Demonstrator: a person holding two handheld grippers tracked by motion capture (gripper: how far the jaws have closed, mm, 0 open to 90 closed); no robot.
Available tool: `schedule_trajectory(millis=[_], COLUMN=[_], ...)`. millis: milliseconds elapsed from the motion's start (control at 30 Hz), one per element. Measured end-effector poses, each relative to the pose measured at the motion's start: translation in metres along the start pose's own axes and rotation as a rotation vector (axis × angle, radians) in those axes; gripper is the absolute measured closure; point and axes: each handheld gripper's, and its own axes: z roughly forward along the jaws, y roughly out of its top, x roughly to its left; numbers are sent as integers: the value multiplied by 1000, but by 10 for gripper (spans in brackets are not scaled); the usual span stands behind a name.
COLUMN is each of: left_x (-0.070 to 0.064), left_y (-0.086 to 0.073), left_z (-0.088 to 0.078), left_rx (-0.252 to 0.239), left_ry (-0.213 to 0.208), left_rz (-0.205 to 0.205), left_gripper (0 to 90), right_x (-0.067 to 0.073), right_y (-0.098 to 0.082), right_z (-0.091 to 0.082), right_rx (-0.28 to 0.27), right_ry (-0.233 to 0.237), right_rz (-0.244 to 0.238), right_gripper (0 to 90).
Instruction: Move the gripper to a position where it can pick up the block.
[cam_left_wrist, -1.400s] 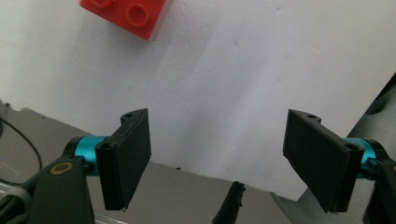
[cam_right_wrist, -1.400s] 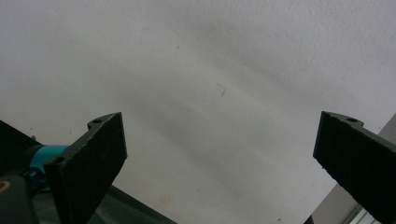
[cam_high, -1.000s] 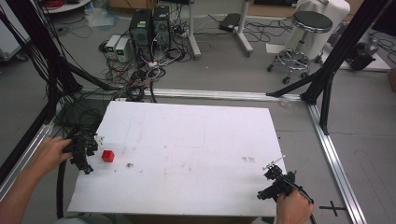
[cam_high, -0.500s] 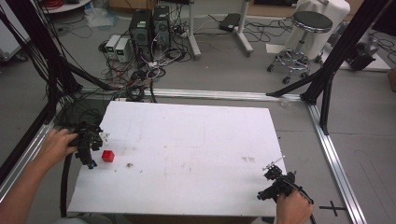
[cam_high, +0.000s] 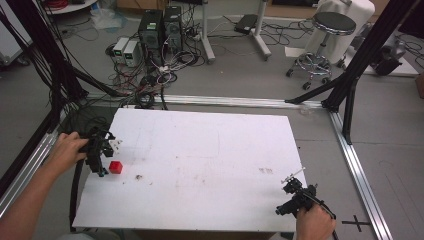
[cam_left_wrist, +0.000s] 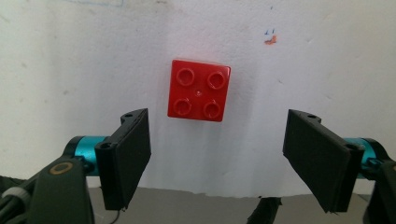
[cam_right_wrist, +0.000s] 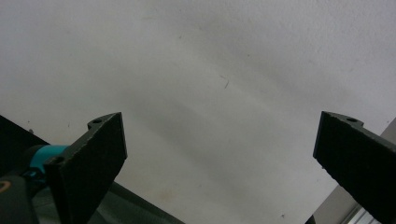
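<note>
since the earlier frames the left claw (cam_high: 102, 167) has crept in toward the red brick (cam_high: 116, 167) from the worktop's left edge, while the right claw (cam_high: 292, 192) has kept its place near the front right corner. left claw: jaws spread wide and empty, as the left gripper view shows, its fingers (cam_left_wrist: 126, 156) standing either side of an open gap, with the red brick (cam_left_wrist: 200, 90) lying just beyond them and slightly left of the gap's centre, untouched. right claw (cam_right_wrist: 224, 163): jaws also wide apart, holding nothing, aimed at bare white surface. the brick sits flat on the white worktop (cam_high: 210, 150), near its left edge and just beside the left claw, well apart from the right claw. it rests studs up, four studs in a square; being about square in plan it has no clear long axis, and its sides lie a little askew to the jaw faces. step in hand, as judged: approach before grasp. the next move likely calls for advancing the left claw until the brick lies between the fingers, a slight turn to square the faces, then closing. a small dark speck (cam_high: 138, 176) lies just to the right of the brick.
</note>
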Motion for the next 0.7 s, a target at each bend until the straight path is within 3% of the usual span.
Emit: schedule_trajectory(millis=[333, 700], left_x=[4, 8], left_y=[5, 10], left_z=[1, 12], left_rx=[1, 10], left_ry=[-8, -17], left_rz=[86, 132], left_gripper=[237, 237], right_x=[3, 3], right_y=[0, -4], right_z=[0, 2], right_rx=[12, 20], right_ry=[-4, -3], right_rz=[-5, -4], right_gripper=[18, 18])
